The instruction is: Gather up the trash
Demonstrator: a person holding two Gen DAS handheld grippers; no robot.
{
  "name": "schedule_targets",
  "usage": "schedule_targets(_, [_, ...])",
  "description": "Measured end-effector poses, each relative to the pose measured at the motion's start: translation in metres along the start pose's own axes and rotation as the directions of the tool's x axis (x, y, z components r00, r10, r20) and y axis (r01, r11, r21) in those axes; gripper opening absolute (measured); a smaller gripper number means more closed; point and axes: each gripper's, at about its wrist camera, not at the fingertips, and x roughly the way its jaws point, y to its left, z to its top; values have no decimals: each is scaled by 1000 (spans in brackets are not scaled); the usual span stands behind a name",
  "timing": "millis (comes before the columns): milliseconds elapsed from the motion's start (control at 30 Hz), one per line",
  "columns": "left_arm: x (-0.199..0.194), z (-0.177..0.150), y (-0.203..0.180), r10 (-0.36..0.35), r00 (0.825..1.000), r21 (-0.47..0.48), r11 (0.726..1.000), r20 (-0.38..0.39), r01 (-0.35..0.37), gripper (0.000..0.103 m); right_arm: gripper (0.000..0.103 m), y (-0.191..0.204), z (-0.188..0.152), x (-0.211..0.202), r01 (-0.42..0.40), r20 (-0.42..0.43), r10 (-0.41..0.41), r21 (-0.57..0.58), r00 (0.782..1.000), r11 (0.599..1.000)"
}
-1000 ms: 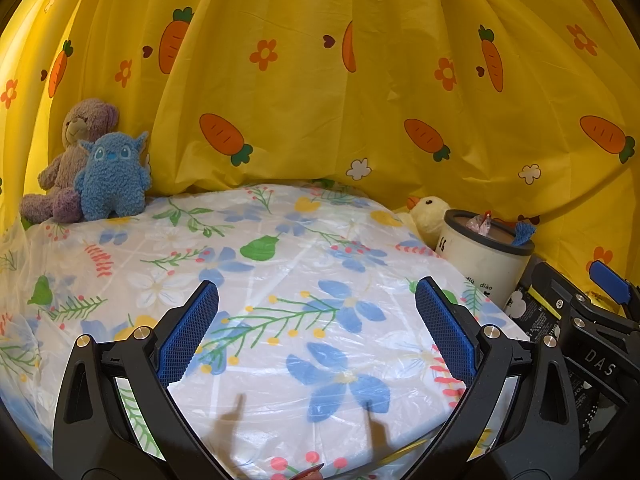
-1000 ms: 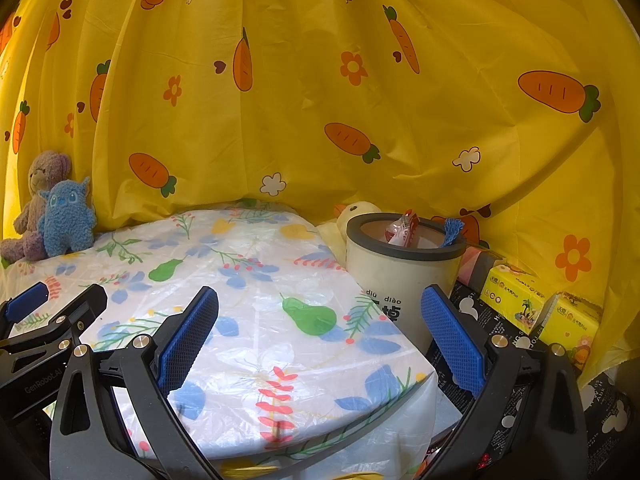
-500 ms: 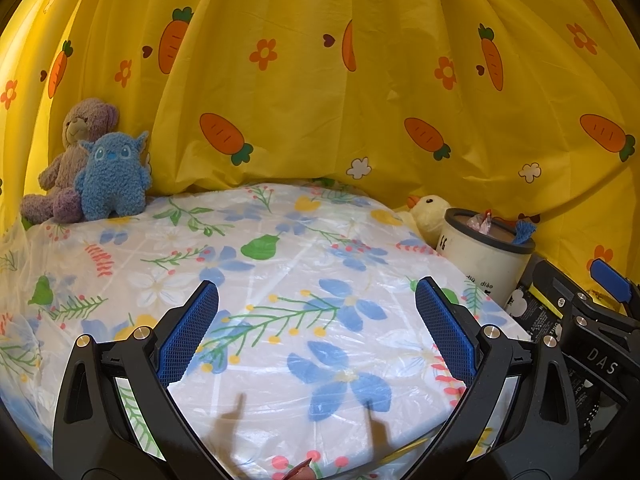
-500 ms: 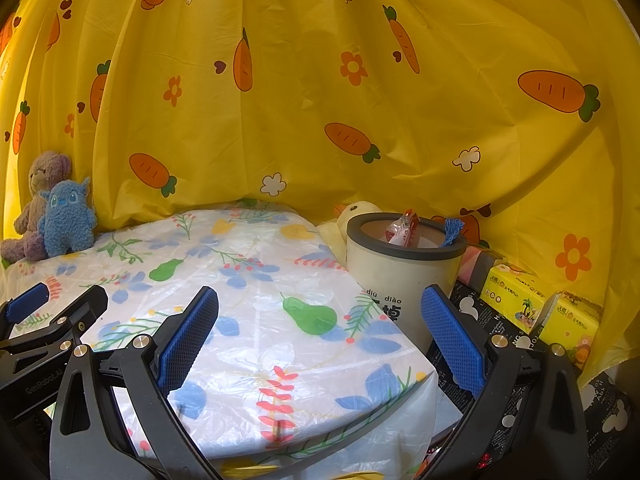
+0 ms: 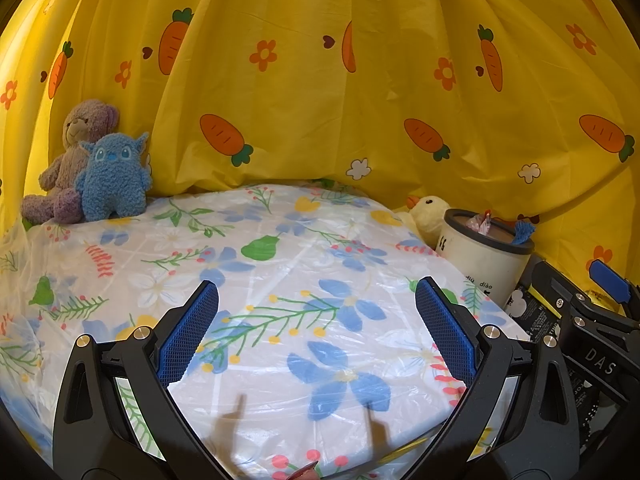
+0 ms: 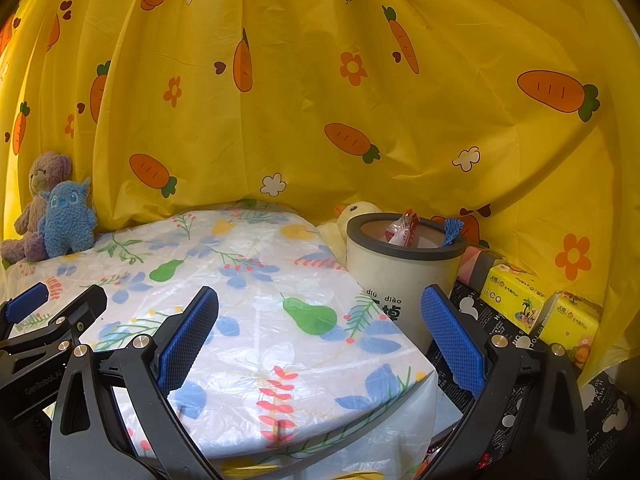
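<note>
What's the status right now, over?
Left gripper and right gripper: jaws open, empty. Wrapper in bin. Nothing blocking.

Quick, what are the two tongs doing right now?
Left tongs: open, holding nothing.
Right tongs: open, holding nothing.

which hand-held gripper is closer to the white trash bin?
Right. The right hand-held gripper hangs open with the white trash bin just beyond its right finger; the left hand-held gripper, also open, is over the table, farther left of it.
</note>
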Motion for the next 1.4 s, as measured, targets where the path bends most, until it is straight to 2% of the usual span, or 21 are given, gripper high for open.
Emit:
schedule_targets(533, [-2,0,0,1,1000,27,1000,4,-1,97,98,1,1,0,-4,-2,4,-1,1000,1000])
schedule_targets(700, [-1,-3,-4,18,1000,57,998,1,-18,82,97,2,2,1,-5,-4,5,0,1000,1000])
schedule_targets(767, [-1,-3,-4,15,1000,60,998,3,-15,80,97,2,2,1,-5,-3,5,0,1000,1000])
schedule_targets(1400, [-5,-3,-4,4,1000,54,999,13,-5,79,97,2,0,0,-9,-2,9,-1,1000,1000])
